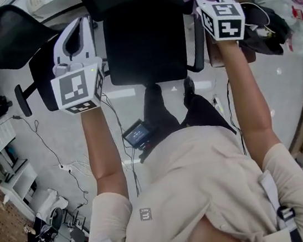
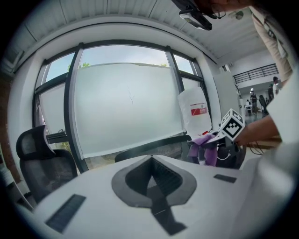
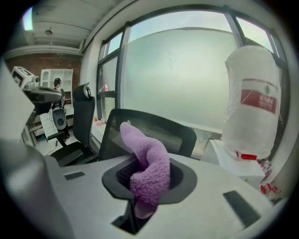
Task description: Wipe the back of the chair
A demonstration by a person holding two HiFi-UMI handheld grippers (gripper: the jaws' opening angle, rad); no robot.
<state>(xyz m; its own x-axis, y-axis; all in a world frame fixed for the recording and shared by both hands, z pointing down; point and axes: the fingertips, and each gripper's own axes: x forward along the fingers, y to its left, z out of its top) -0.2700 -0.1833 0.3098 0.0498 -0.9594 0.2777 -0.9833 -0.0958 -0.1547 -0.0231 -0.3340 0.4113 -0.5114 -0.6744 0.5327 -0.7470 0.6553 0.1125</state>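
Tongs on my right gripper (image 3: 145,184) are pinching a purple cloth (image 3: 150,170), whose fluffy free end curls up above them. In the head view that cloth sits at the right end of the top edge of the black mesh chair back (image 3: 154,131); I cannot tell whether it is actually touching the mesh. My left gripper (image 2: 152,179) has its tongs pressed together with nothing between them, and it hangs over the left side of the chair, near the armrest (image 1: 42,77). Beyond the chair stands a frosted window (image 2: 126,107), with a white sack (image 3: 252,98) bearing a red label to the right. A second black chair (image 2: 39,161) stands off to the left.
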